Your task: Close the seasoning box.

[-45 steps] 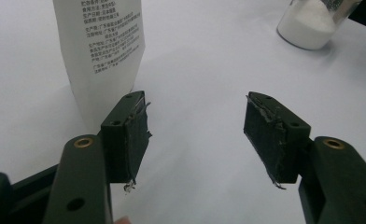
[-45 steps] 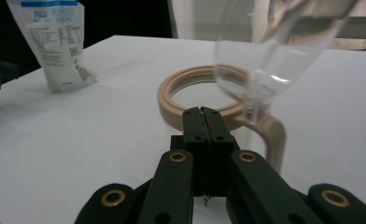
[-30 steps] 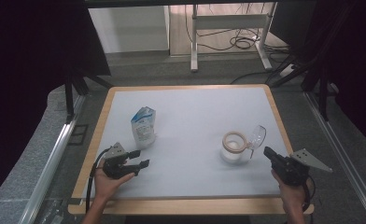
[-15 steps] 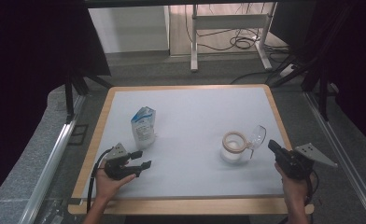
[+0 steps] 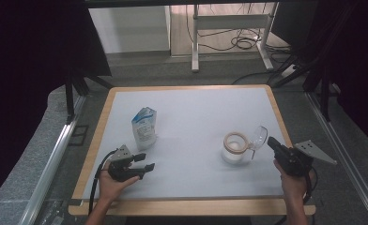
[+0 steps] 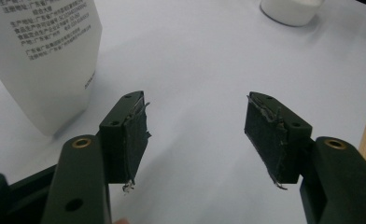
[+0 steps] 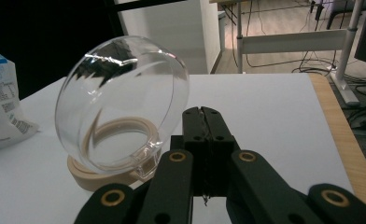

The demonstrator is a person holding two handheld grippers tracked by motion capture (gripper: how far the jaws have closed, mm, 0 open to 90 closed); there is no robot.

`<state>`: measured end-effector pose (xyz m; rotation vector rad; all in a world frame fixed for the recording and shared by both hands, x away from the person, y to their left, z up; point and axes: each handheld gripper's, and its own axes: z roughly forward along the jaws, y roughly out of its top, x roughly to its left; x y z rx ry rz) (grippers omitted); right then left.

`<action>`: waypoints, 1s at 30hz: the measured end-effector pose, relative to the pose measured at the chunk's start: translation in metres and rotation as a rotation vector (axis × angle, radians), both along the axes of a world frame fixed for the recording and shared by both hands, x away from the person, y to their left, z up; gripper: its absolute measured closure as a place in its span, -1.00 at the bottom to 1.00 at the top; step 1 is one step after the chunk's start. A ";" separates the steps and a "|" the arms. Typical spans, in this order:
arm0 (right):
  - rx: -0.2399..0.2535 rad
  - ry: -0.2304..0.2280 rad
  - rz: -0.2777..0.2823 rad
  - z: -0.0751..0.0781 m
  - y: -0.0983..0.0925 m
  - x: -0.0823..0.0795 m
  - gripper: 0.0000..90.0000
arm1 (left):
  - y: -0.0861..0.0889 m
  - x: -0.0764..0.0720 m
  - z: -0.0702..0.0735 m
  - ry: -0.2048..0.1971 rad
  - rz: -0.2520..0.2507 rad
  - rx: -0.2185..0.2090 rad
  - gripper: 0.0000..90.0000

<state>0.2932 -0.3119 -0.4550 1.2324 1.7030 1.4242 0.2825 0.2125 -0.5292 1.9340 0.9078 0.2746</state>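
A jar (image 5: 234,149) with a wooden rim stands near the right edge of the white table (image 5: 196,112), its clear domed lid (image 5: 258,136) swung open and tilted up beside the rim. The right gripper (image 5: 272,142) sits just behind the lid, jaws pressed together with nothing between them; in the right gripper view the lid (image 7: 120,102) hangs just left of the shut jaws, and whether they touch it cannot be told. Across the table, a white pouch (image 5: 144,127) stands upright, apparently unopened and untouched. The left gripper (image 5: 143,161) rests in the hand near the front edge, jaws well apart and empty, the pouch (image 6: 45,60) just ahead to one side. By appearances the jar is opened; fetching the pouch and filling the jar seems left to do.
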 end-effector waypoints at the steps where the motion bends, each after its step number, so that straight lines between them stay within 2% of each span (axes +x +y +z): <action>1: 0.000 0.000 -0.001 0.001 0.000 0.000 1.00 | 0.000 0.000 0.000 0.001 -0.001 0.000 -0.14; 10: -0.002 -0.006 0.008 0.003 0.006 0.002 1.00 | -0.005 -0.001 -0.002 0.009 -0.012 0.010 -0.14; 17: -0.030 -0.017 0.020 0.004 0.016 0.003 1.00 | -0.008 0.000 -0.004 0.013 -0.017 0.025 -0.14; 23: -0.037 -0.010 0.048 0.004 0.027 0.006 1.00 | -0.009 0.000 -0.005 0.018 -0.016 0.024 -0.14; 30: -0.066 0.013 0.110 -0.001 0.050 0.012 1.00 | -0.008 0.000 -0.007 0.023 -0.007 0.025 -0.15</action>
